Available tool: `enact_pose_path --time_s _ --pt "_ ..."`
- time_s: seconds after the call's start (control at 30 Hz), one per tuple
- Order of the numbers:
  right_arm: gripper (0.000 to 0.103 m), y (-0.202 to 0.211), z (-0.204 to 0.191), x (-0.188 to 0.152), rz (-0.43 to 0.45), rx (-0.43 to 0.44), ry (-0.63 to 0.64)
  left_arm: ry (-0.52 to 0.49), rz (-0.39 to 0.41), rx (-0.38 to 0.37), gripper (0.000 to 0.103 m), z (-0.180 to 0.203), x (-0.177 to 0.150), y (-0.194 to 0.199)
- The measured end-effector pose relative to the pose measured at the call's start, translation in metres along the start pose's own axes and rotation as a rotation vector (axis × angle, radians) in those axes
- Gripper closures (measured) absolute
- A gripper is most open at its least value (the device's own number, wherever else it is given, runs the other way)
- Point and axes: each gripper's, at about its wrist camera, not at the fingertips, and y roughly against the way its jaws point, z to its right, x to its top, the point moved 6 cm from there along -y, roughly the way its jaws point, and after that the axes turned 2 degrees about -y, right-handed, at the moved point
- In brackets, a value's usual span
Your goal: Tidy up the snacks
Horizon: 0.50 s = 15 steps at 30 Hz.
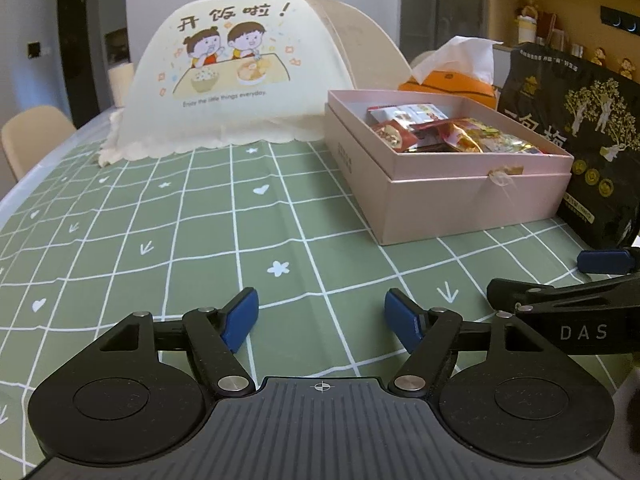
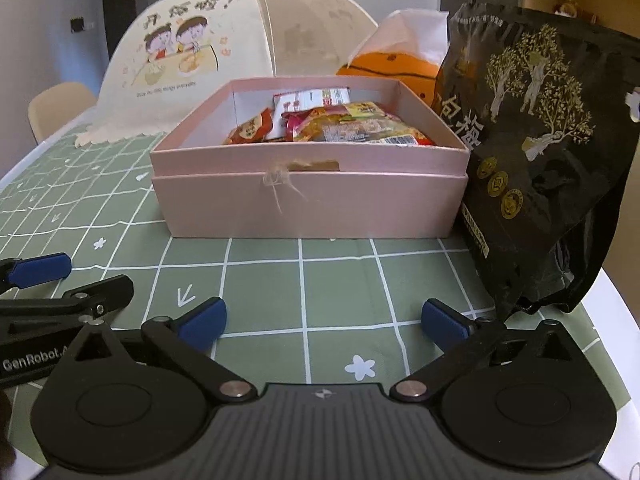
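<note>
Both of my tongs hang spread and empty: over my left tongs point(image 1: 321, 320) the snacks point(image 1: 440, 130) lie in the pink box point(image 1: 476, 200), while past my right tongs point(image 2: 323, 320) the black bag point(image 2: 532, 152) leans at the table's right edge, likely my next grab.

One pink box point(image 2: 308, 204) at twelve o'clock in the right wrist view, several snack packets point(image 2: 320, 122) inside — too jumbled to count. One black bag point(image 2: 532, 152) at two o'clock, one food cover point(image 1: 228, 76), one tissue holder point(image 1: 452, 80) — and two grippers.
</note>
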Motion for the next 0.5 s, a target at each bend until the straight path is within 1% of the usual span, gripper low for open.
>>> enact_pose_path --time_s 0.03,0.5 --pt "0.000 -0.0005 0.0001 -0.0004 0.010 -0.003 -0.003 0.000 0.000 0.000 0.027 -0.0001 0.0000 0.0002" --pt "0.000 -0.0010 -0.0001 0.0006 0.010 -0.004 -0.006 -0.002 0.000 0.000 0.026 -0.0005 -0.0005 0.0002"
